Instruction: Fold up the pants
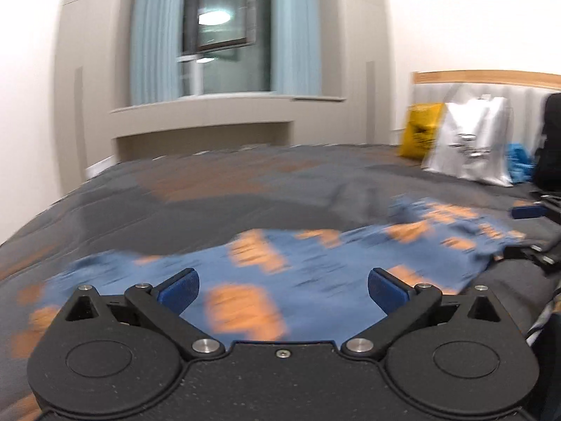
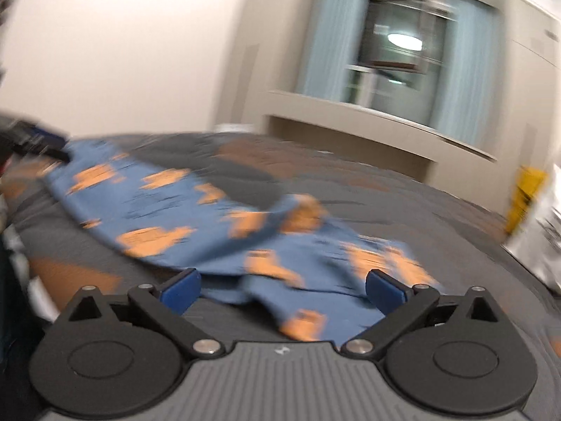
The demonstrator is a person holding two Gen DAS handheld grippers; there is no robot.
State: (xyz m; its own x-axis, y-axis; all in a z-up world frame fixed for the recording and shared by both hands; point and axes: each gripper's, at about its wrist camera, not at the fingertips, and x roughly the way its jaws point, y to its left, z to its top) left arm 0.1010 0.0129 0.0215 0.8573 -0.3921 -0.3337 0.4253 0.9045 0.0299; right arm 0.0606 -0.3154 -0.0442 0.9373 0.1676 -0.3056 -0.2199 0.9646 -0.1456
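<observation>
Blue pants with orange patches (image 1: 280, 273) lie spread on the dark grey bedspread (image 1: 210, 207). My left gripper (image 1: 283, 293) is open and empty, just above one end of the pants. My right gripper (image 2: 283, 289) is open and empty over the other, crumpled end of the pants (image 2: 217, 217). The right gripper's blue fingertip shows at the right edge of the left wrist view (image 1: 527, 210). The left gripper shows at the left edge of the right wrist view (image 2: 35, 140). Both views are motion-blurred.
A yellow bag (image 1: 419, 133) and a white plastic bag (image 1: 473, 144) lean against the headboard (image 1: 487, 79) at the back right, with a blue item (image 1: 520, 163) and a dark object (image 1: 550, 140) beside them. A window with blue curtains (image 1: 224, 31) is behind the bed.
</observation>
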